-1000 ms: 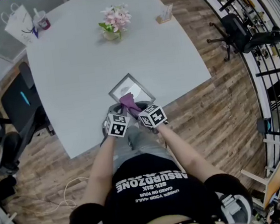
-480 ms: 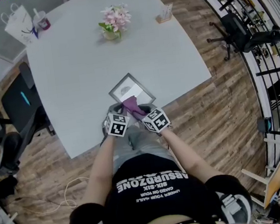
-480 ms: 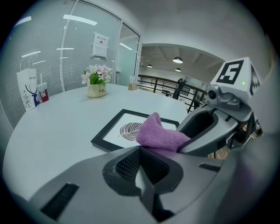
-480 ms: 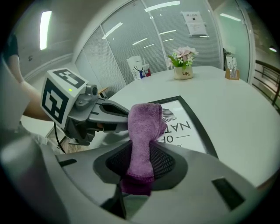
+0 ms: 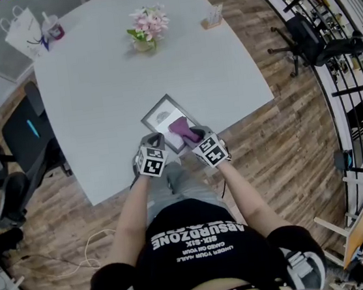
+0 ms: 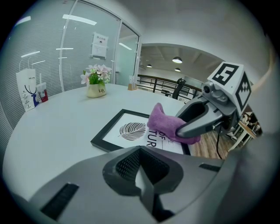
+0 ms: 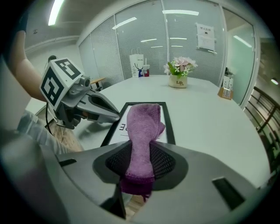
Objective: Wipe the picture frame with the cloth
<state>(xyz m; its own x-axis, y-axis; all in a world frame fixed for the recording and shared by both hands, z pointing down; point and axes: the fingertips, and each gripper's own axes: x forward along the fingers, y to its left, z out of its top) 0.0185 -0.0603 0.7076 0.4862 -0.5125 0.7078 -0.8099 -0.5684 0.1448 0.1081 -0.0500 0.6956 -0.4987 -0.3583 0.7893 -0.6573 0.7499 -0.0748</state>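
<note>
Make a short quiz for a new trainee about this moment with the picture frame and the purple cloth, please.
1. True or false: the picture frame stands upright.
2. Which gripper holds the purple cloth? A. the left gripper. B. the right gripper. C. neither of them.
3. Fill in the missing word: the left gripper's jaws are ____, with nothing between them.

Key: 1 false, because the picture frame lies flat; 2 B; 3 shut.
</note>
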